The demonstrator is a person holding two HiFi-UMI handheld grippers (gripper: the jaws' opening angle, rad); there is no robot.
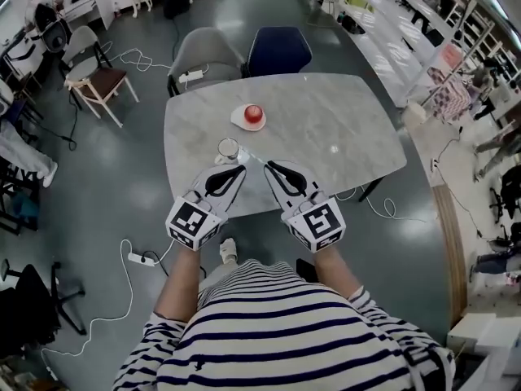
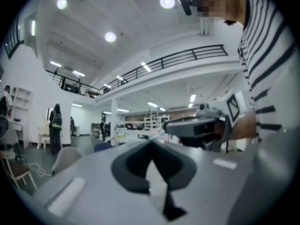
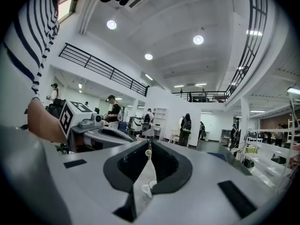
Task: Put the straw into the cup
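A small clear cup [image 1: 228, 148] stands on the marble table [image 1: 342, 129], near its front edge. My right gripper [image 1: 268, 167] hovers just right of the cup, shut on a thin pale straw [image 1: 254, 156] that sticks out toward the cup. In the right gripper view the straw's round end [image 3: 148, 152] shows between the closed jaws of the right gripper [image 3: 148, 146], and the cup [image 3: 149, 187] appears low in the gap. My left gripper [image 1: 241, 169] is just in front of the cup, shut and holding nothing; the left gripper view shows this left gripper [image 2: 151, 143] with its jaws meeting.
A red apple [image 1: 253, 114] sits on a white plate [image 1: 238, 119] behind the cup. A grey chair [image 1: 205, 51] and a blue chair [image 1: 278, 49] stand at the table's far side. A power strip [image 1: 140, 258] and cables lie on the floor.
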